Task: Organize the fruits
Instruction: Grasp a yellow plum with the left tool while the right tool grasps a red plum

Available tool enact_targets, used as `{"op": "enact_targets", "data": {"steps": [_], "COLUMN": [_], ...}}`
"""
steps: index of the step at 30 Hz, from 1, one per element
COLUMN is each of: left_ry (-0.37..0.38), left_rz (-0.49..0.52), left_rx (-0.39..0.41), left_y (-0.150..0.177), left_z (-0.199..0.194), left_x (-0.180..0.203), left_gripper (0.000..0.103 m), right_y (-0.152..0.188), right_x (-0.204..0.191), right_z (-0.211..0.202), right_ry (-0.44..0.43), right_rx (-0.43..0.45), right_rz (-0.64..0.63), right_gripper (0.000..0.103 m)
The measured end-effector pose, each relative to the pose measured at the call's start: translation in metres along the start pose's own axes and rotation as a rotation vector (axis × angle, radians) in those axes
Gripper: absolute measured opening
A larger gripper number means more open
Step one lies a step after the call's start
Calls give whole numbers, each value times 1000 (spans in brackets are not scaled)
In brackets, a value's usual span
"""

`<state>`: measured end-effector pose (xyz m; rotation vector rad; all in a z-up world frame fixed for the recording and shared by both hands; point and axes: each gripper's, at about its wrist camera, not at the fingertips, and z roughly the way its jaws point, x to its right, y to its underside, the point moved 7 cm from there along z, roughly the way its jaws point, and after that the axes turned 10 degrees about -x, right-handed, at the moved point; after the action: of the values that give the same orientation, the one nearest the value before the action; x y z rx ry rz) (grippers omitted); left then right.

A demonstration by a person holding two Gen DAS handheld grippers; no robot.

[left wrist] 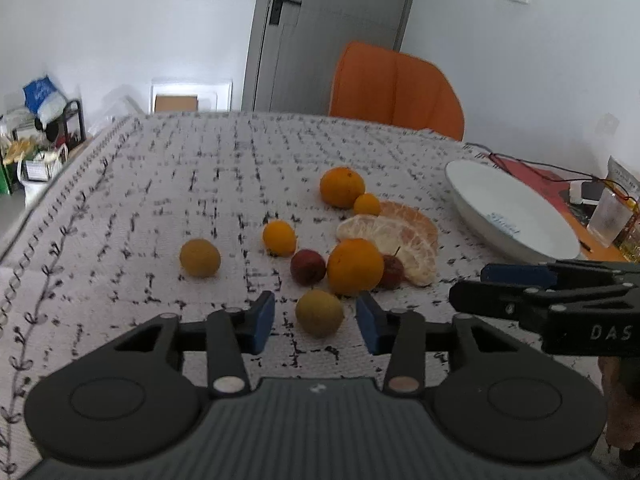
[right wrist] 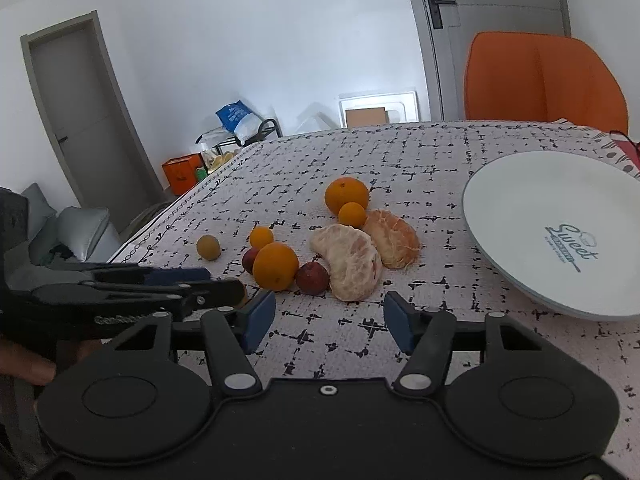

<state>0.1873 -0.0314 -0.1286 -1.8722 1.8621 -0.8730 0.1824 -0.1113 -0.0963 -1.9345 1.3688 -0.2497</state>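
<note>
While both claws hang low over the patterned tablecloth (left wrist: pixel 160 184), neither has hold of anything. Seen from the left wrist camera, the left gripper (left wrist: pixel 316 322) stands wide open at the lower centre of the frame, its blue pads on either side of a yellow-green fruit (left wrist: pixel 319 313) with a gap on both sides. Just above that fruit sits a large orange (left wrist: pixel 355 266), flanked by a dark red fruit (left wrist: pixel 307 266) on its left and a second red fruit (left wrist: pixel 391 271) on its right. Peeled citrus halves (left wrist: pixel 404 236) lie behind it, toward the right of centre. Farther up are another big orange (left wrist: pixel 342 186) and a small orange (left wrist: pixel 367 204) touching it. To the left of the cluster lie a small orange fruit (left wrist: pixel 279 237) and a dull yellow fruit (left wrist: pixel 199 258), apart from the rest.

At the right of the frame a white plate (left wrist: pixel 532 236) rests on the cloth, nothing on it, well apart from the fruit. An orange chair (left wrist: pixel 396 88) stands behind the table, at upper centre.

From the right wrist camera, the right gripper (right wrist: pixel 330 316) is likewise spread wide at lower centre, pads bare, with the peeled halves (right wrist: pixel 352 260) just above it.
</note>
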Motion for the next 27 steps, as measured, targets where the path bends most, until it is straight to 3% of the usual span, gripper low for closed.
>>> {"op": "enact_targets", "data": {"steps": [2,3,8,27], "left_ry": [-15,-22,-21,-57], "left_rz": [4,9,-8,-39], "left_rx": [1,3,2,35], "left_y": [2,2,-3,-17], "left_z": [5,5,5,-2], "left_x": [-2,-2,-9,-34], "left_gripper": [28,26,26,26], "right_y": [-2,-3,-9,-26], "right_x": [-1,-2,-3,-14], "right_z": [4,6,18,45], "right_ry": [-11,-16,-43,-89], "right_rx": [-8,-11,-28,-50], "right_rz": [-3,-7,-16,-86], "right_gripper": [53,52,41,33]}}
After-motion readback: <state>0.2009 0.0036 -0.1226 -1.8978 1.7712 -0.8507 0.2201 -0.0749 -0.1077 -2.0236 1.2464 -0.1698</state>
